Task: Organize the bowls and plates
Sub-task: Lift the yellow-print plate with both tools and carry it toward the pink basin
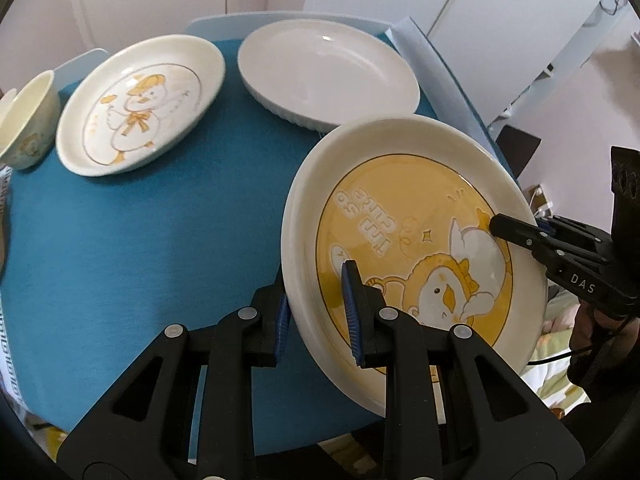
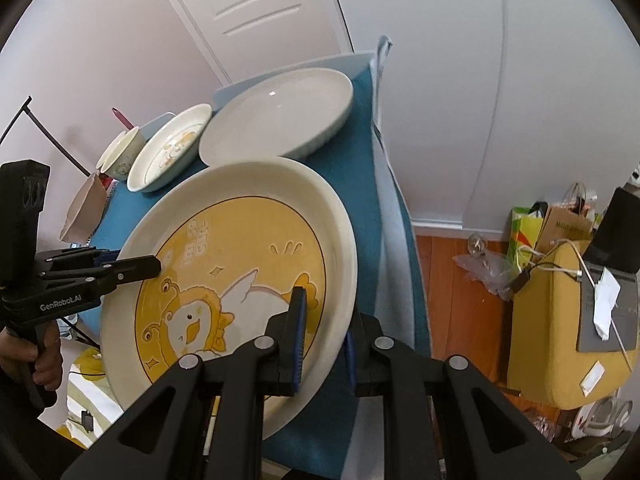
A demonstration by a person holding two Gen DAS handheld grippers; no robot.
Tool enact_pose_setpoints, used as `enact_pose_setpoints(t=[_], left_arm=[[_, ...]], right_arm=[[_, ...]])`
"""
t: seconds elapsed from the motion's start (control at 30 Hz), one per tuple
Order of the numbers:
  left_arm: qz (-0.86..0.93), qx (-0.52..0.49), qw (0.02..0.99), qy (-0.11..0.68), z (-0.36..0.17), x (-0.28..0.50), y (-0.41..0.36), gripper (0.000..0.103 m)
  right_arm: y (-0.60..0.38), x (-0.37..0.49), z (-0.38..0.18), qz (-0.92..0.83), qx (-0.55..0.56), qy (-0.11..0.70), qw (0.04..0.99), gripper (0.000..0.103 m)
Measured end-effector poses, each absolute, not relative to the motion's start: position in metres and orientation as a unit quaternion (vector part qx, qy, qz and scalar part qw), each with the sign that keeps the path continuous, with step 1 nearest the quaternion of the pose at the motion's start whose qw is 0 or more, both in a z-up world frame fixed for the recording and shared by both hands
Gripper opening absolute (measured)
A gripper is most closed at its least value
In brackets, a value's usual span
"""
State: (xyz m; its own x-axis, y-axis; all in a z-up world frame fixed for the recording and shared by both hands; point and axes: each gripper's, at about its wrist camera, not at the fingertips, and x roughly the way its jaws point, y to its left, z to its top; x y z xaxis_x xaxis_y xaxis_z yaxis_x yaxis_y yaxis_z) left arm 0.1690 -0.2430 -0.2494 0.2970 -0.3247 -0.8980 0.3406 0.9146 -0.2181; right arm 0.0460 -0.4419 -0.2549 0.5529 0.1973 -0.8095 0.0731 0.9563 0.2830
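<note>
Yellow duck plate [image 1: 404, 232] pinched at opposite rims by left claw [image 1: 318, 312] and right claw [image 2: 324, 340], both closed on it, tilted above bench [image 1: 160, 240]: level it, release together.

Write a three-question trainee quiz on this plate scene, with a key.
1. True or false: the yellow duck plate lies flat on the blue table.
2. Which dish sits between the small bowl and the plain white dish?
A. the outlined duck plate
B. a glass cup
C. a saucepan
3. Fill in: the left gripper and the right gripper each clamp the plate's ____.

Key:
1. False; it is tilted, held up by both grippers.
2. A
3. rim, on opposite sides.
</note>
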Motion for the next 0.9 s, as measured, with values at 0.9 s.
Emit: enact_pose_setpoints(t=[0.9], left_arm=[[-0.081, -0.039, 0.835, 0.542, -0.219, 0.153, 0.026, 0.020]], right_arm=[[-0.198, 0.145, -0.222, 0.160, 0.085, 0.475, 0.861, 0.015]])
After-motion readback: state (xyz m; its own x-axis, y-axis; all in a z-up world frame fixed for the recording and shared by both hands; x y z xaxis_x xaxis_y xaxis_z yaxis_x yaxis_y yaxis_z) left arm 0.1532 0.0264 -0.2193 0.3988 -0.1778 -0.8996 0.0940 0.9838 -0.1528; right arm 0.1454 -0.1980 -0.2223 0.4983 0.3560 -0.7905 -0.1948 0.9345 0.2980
